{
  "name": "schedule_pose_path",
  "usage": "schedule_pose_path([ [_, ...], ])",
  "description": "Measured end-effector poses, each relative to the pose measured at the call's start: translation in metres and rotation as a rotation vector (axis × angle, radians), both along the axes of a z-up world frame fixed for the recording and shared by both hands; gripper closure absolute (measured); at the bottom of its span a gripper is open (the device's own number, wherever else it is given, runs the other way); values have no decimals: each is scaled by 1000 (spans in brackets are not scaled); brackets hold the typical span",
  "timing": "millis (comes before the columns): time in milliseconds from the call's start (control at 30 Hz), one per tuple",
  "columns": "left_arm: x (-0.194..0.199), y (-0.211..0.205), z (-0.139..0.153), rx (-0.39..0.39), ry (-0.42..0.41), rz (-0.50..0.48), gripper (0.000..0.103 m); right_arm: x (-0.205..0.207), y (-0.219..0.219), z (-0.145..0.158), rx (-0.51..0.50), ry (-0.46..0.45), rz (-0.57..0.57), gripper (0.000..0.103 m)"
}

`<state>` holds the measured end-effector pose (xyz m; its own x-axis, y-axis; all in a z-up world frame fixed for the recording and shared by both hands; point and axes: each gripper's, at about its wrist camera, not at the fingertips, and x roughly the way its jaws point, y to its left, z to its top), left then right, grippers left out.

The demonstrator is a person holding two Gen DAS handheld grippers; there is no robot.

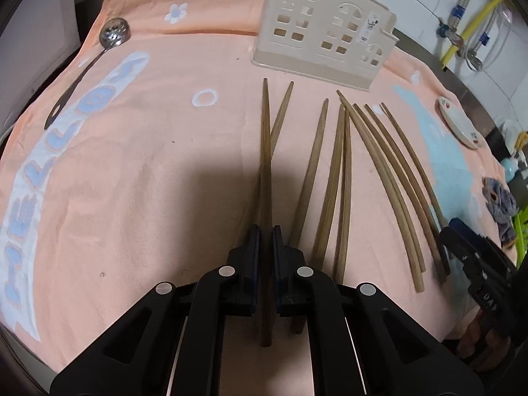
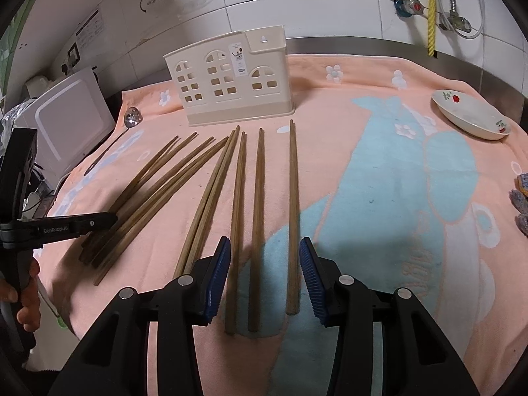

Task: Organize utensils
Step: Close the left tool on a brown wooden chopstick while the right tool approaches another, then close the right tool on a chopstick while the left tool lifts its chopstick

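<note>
Left gripper (image 1: 266, 241) pinched on one chopstick (image 1: 266, 151) — long axis straight ahead toward holder (image 1: 325, 33). Right gripper (image 2: 265, 277) spread around three loose chopsticks (image 2: 257, 217), parallel on towel (image 2: 379, 165) — holder beyond tips.

Two hand-held grippers angle down over the work surface. The left gripper (image 1: 266, 241), low in its own wrist view at six o'clock, has its dark pads pressed together on a single chopstick (image 1: 266, 171) running toward twelve o'clock. The right gripper (image 2: 265, 260) holds its blue ribbed pads apart, straddling three chopsticks without touching them. In the right wrist view the left gripper's black body reaches in from nine o'clock, with fingers (image 2: 28, 297) wrapped round its handle at about eight o'clock. In the left wrist view the right gripper appears at four o'clock.
</note>
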<state>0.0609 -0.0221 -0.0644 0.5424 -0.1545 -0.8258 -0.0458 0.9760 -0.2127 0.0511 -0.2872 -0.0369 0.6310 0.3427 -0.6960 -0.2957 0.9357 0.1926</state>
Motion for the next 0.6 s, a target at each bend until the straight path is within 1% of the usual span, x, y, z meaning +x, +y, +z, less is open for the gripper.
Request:
schedule_pose_path([
  [133,-1,-2,0,20,-4,-29,97,-2,0,0,-8,1,-2,63],
  [200,-1,-2,0,21,-5,-39,97,-2,1,0,-6,1,2,67],
  [267,-1,-1,0,13,-8,-45,97,-2,1,-1,-12,3,-1,68],
  [400,-3,1,-1,-3,-18,-53,97,-3,0,-2,-15,0,-16,75],
  [500,-4,2,0,-12,-25,-62,97,-3,-5,-1,-5,-3,-40,77],
  [600,-6,-1,0,5,-33,-76,97,0,-5,-3,-16,5,-48,81],
])
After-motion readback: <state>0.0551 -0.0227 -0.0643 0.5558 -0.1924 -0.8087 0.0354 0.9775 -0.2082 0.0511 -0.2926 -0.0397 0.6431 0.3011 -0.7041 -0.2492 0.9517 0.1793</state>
